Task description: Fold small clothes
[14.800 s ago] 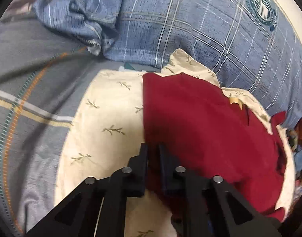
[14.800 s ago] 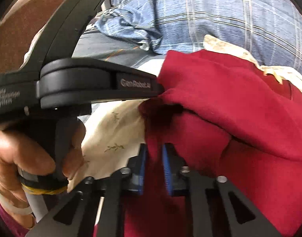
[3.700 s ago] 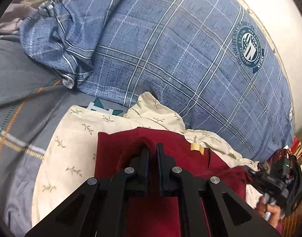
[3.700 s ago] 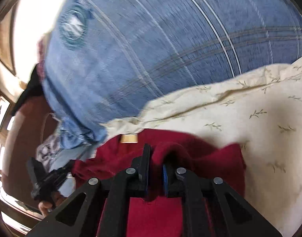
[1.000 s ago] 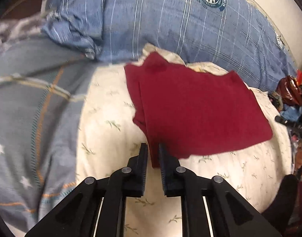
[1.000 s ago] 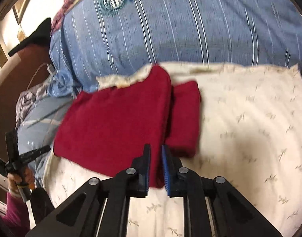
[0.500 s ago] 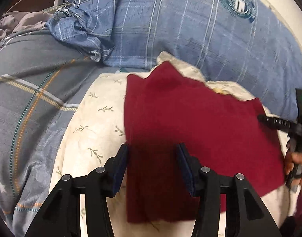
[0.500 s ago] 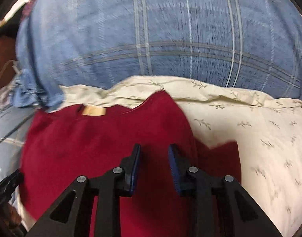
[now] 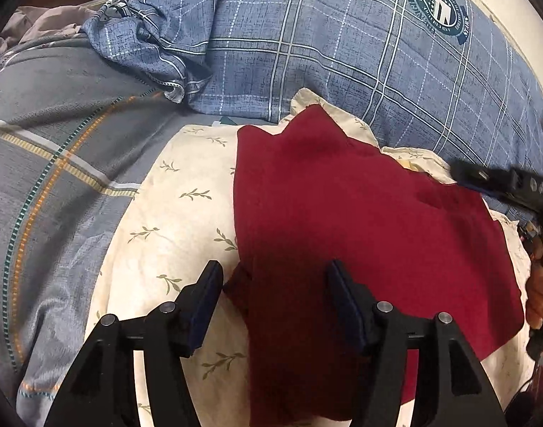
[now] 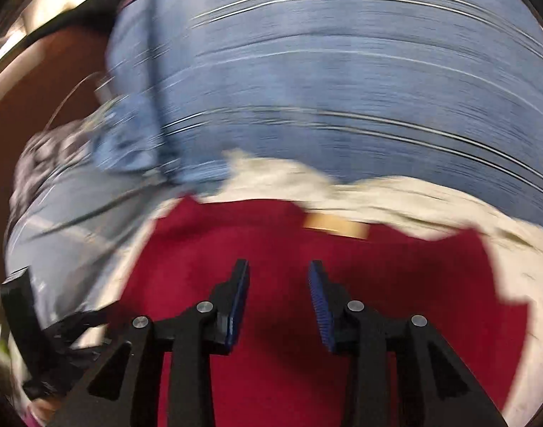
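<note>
- On a bed dressed in a grey checked sheet (image 9: pixel 58 163), a cream leaf-print pillow (image 9: pixel 171 220) serves as the folding surface, backed by a large blue plaid pillow (image 9: pixel 342 53). Seen from the left wrist, the red garment (image 9: pixel 360 231) lies spread flat across the cream pillow, apparently laid out so a fold can be made over an even base.
- The left gripper (image 9: pixel 275 299) hovers low over the garment's near left edge with its jaws wide apart and nothing between them; one finger sits over the cream fabric, the other over the red cloth. Whether the pads touch the cloth cannot be told. At the far right edge, the right gripper (image 9: pixel 506 185) reaches in over the garment's far corner.
- The right wrist view is heavily blurred. The red garment fills its lower half, a tan label (image 10: pixel 337 226) showing near the far hem against the cream pillow. The right gripper's blue-padded jaws stand parted and empty above the cloth, probably poised to pinch an edge for the next fold.
</note>
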Demonstrator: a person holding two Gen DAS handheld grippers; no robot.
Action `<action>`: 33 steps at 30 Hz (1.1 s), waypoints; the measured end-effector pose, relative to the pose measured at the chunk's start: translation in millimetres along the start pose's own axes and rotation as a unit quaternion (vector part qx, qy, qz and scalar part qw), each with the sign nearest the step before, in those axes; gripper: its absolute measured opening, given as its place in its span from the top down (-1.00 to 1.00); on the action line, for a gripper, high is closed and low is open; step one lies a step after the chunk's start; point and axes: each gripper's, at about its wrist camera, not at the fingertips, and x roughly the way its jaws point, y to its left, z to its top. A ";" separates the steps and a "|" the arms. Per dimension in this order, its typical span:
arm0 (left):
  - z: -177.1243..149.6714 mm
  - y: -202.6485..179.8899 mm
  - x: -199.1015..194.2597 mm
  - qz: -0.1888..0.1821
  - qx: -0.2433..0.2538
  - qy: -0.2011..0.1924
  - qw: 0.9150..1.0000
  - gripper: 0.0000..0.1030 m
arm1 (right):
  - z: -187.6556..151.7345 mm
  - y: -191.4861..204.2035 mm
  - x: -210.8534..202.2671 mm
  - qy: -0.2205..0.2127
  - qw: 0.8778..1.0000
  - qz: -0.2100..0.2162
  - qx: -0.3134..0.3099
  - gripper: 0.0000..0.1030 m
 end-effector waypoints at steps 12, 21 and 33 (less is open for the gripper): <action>3.7 6.4 9.3 -0.014 -0.011 0.011 1.000 -0.29 | 29.6 78.2 123.0 0.081 0.994 0.011 -0.076 0.32; 4.5 31.2 -3.4 -0.039 -0.049 0.008 0.998 -0.29 | 41.1 71.2 127.7 0.098 0.995 0.028 -0.019 0.05; 1.8 39.6 -4.7 -0.048 -0.063 0.012 0.997 -0.44 | 27.7 139.8 142.3 0.124 0.982 -0.044 -0.137 0.03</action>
